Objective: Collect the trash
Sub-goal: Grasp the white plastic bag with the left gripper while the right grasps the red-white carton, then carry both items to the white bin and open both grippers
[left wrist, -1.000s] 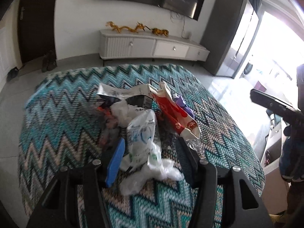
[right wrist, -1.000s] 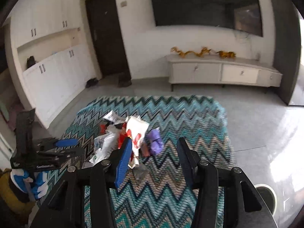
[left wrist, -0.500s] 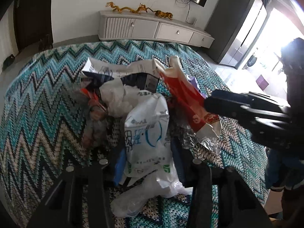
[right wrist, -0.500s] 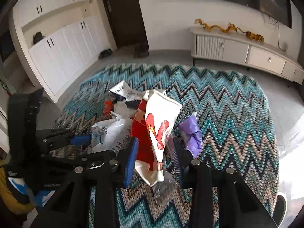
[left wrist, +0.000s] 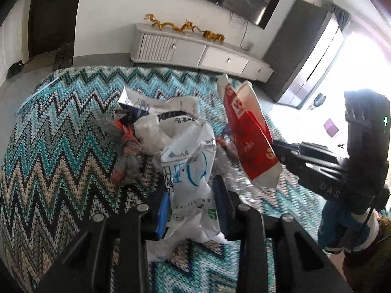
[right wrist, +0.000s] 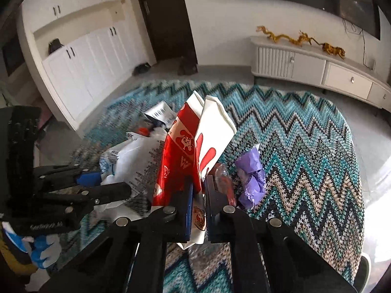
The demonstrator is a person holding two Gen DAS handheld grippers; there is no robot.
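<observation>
A pile of trash lies on a table under a teal zigzag cloth. My left gripper has its jaws closing on a white plastic bag with blue print, and both pads touch the bag's sides. My right gripper is shut on the lower part of a red and white paper bag, which stands upright. That bag and the right gripper also show at the right of the left wrist view. The left gripper appears at the left of the right wrist view.
Loose in the pile are a purple crumpled wrapper, printed papers, an orange-red wrapper and clear plastic. Beyond the table stand a white sideboard and white cupboards. The cloth's right half is bare.
The left jaws have narrowed onto the white plastic bag. The right gripper moved in toward the pile and shut on the red and white paper bag, which now stands more upright.
</observation>
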